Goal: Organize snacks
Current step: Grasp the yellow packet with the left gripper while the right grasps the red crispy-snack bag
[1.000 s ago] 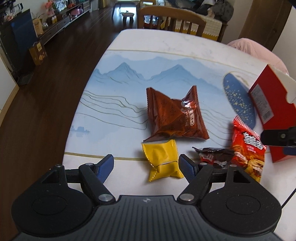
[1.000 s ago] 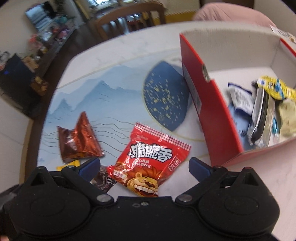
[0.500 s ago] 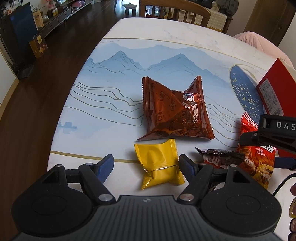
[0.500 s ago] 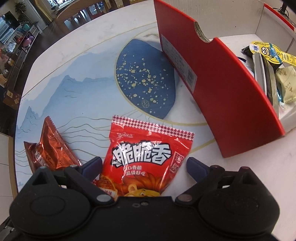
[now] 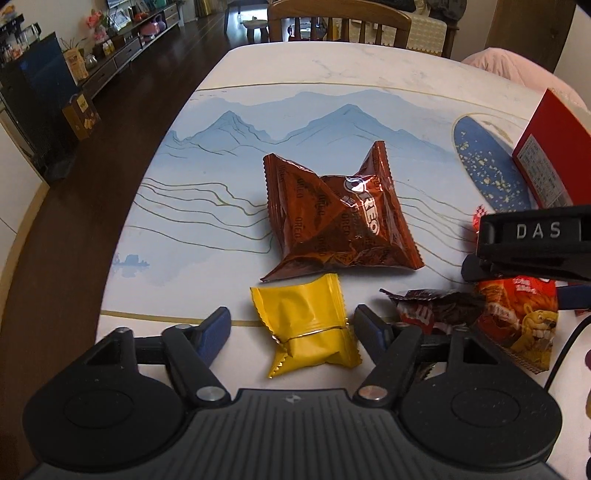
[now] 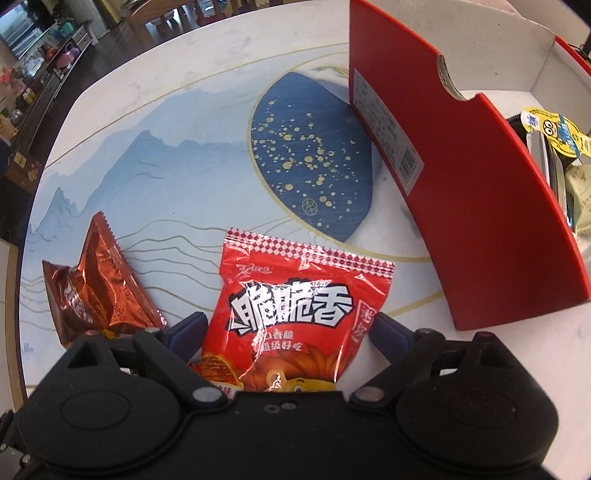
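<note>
A yellow packet (image 5: 310, 332) lies near the table's front edge, between the fingers of my left gripper (image 5: 293, 328). Its jaws are closing, and the left pad still stands clear of the packet. Behind it lies a brown Oreo bag (image 5: 340, 218), and to the right a small dark wrapper (image 5: 432, 310). My right gripper (image 6: 288, 328) straddles the lower half of a red snack bag (image 6: 295, 306). Its jaws are closing too, with the pads just outside the bag's edges. The open red box (image 6: 461, 184) stands to the right.
The red box holds several packets (image 6: 554, 129) inside its white interior. The table (image 5: 207, 221) is round with a mountain print; its edge drops to dark floor on the left. A wooden chair (image 5: 340, 18) stands at the far side.
My left gripper has come closer to the yellow packet and its fingers have narrowed. My right gripper has lowered over the red bag, which now fills the gap between its fingers.
</note>
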A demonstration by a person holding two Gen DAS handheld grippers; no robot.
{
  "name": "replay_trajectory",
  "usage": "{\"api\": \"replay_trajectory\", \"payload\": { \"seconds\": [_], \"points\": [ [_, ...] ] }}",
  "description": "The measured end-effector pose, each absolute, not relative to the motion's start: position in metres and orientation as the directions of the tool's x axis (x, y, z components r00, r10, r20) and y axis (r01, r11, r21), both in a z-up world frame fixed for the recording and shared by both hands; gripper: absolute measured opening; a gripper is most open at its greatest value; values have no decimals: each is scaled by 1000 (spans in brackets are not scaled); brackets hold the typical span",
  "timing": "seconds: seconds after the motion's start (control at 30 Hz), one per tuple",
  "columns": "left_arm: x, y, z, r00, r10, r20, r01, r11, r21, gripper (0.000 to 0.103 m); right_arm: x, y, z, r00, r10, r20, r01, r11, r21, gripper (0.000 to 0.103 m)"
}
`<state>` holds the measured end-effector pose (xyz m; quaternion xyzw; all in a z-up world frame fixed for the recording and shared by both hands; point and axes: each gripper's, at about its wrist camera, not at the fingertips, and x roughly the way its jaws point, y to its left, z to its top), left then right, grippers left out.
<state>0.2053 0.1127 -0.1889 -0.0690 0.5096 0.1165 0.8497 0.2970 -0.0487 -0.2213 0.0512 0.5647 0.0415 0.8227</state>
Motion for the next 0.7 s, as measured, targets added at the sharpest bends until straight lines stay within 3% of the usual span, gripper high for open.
{"api": "replay_trajectory", "payload": {
  "seconds": [0.07, 0.13, 0.23, 0.33, 0.7],
  "points": [
    [205, 111, -188, 461, 123, -879, -257, 966, 0, 62, 296, -50, -221, 362, 129, -923, -23, 991, 130, 92],
    [204, 108, -187, 472, 118, -874, -237, 971, 3, 48, 295, -50, -220, 364, 138, -921, -41, 990, 132, 87],
    [203, 105, -186, 477, 113, -872, -228, 974, 1, 41, 293, -51, -217, 364, 156, -918, -67, 988, 142, 81],
    [202, 106, -185, 476, 107, -873, -232, 973, -8, 37, 290, -54, -216, 364, 164, -917, -76, 986, 147, 80],
    [185, 118, -183, 482, 78, -873, -275, 959, -66, 36, 275, -72, -206, 367, 187, -911, -88, 982, 166, 79]
  ]
}}
